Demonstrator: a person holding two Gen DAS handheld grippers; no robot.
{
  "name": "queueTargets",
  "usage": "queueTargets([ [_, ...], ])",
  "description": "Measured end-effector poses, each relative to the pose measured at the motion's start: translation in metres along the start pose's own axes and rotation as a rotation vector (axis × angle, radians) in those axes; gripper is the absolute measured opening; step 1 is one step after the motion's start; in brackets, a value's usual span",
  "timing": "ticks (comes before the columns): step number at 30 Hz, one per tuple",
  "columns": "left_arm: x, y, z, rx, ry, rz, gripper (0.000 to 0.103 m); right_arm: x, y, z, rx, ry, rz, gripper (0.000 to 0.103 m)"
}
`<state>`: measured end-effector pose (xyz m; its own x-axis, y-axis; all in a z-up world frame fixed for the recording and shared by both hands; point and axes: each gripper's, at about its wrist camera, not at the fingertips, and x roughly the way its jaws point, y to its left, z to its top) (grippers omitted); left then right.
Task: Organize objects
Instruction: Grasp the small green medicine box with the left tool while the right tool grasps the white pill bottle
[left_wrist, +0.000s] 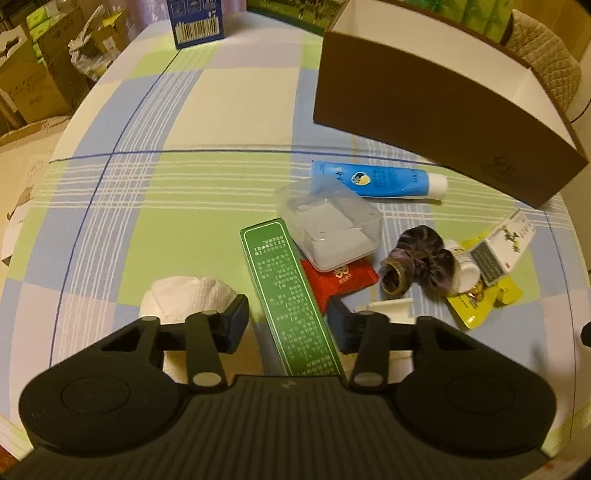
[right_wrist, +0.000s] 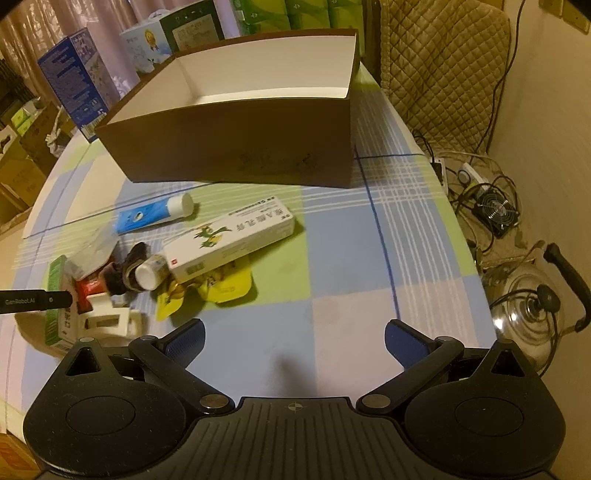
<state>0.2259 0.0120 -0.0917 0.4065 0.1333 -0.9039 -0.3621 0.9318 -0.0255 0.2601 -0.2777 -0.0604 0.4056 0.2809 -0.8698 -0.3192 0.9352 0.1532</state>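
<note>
Low, left claw (left_wrist: 287, 325) straddles green box (left_wrist: 291, 299).

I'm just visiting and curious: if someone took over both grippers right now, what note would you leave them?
Left gripper: open, jaws either side of the green box, not closed on it.
Right gripper: open, empty, over bare tablecloth.
Brown box: looks empty as far as visible.
Still on the table: blue tube, clear case, red packet, scrunchie, white carton, yellow packets, small bottle.
Done: nothing boxed. Left: apparently everything.
</note>
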Motion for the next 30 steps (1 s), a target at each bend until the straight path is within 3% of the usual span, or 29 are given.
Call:
queueTargets([
  [3,0.008,0.000,0.002,-0.012,0.013,0.004,0.038,0.004,-0.003,0.003,-0.003,0.008,0.002,0.101],
  [8,0.015,0.000,0.001,-0.022,0.022,0.029,0.027,0.009,-0.003,0.006,-0.015,0.016,0.020,0.101],
  [15,0.004,0.006,-0.003,-0.058,-0.003,0.049,0.026,0.013,0.016,0.009,-0.066,-0.005,0.106,0.100],
  [17,-0.006,0.008,-0.003,-0.065,-0.022,0.043,0.026,0.015,0.027,0.010,-0.089,-0.013,0.148,0.087],
  [21,-0.027,0.013,0.003,-0.064,-0.066,0.044,0.026,0.021,0.053,0.011,-0.122,-0.023,0.196,0.075],
  [23,-0.037,0.018,0.007,-0.065,-0.085,0.041,0.026,0.025,0.066,0.011,-0.137,-0.034,0.211,0.058],
  [25,-0.043,0.023,0.010,-0.066,-0.096,0.037,0.026,0.031,0.075,0.011,-0.136,-0.033,0.221,0.048],
  [30,-0.045,0.038,0.019,-0.053,-0.104,0.009,0.026,0.047,0.091,0.013,-0.095,-0.033,0.209,0.037],
])
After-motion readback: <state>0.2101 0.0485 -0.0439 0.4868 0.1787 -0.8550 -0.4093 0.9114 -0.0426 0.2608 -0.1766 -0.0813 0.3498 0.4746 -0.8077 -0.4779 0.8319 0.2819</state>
